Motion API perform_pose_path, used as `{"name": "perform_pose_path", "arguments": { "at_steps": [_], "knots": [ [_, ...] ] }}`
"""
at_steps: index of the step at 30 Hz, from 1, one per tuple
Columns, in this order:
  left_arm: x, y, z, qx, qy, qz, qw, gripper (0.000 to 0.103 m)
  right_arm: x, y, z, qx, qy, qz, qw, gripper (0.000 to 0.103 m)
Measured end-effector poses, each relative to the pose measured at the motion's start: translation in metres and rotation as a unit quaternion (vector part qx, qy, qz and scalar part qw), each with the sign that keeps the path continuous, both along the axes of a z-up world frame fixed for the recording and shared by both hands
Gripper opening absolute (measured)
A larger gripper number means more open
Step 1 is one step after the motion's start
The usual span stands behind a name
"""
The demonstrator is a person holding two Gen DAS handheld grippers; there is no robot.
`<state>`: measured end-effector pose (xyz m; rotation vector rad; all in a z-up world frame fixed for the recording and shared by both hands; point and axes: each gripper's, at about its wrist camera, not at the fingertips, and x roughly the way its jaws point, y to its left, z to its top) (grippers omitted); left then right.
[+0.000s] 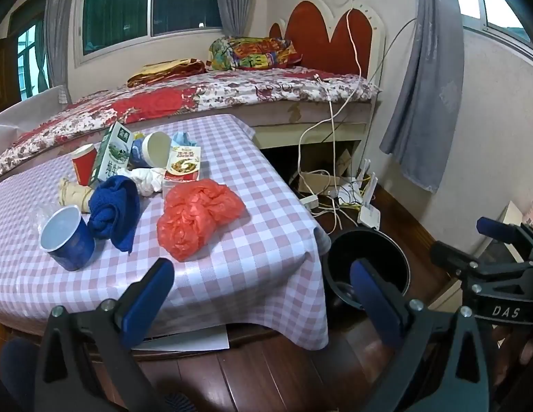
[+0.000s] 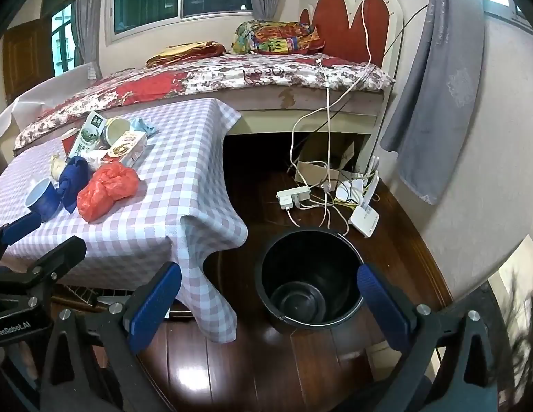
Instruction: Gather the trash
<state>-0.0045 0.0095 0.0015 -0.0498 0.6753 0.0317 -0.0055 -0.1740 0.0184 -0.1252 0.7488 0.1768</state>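
both the left gripper and right gripper stand wide apart and empty, nothing collected yet, so the likely next move is reaching to the red plastic bag on the table, then the black bin on the floor.

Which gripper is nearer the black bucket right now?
Right. The right gripper hangs open directly over the black bucket; the left gripper is open beside it, over the table's corner.
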Motion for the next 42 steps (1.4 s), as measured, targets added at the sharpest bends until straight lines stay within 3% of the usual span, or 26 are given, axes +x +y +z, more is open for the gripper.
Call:
{"name": "perform_pose_path", "arguments": {
  "at_steps": [42],
  "knots": [
    [-0.0011,0.0011,-0.0052,-0.006,0.007,0.001,1.0,0.103,-0.001,0.0015,-0.0033,-0.003,0.003,0.0,1.0,0.103]
  ]
}}
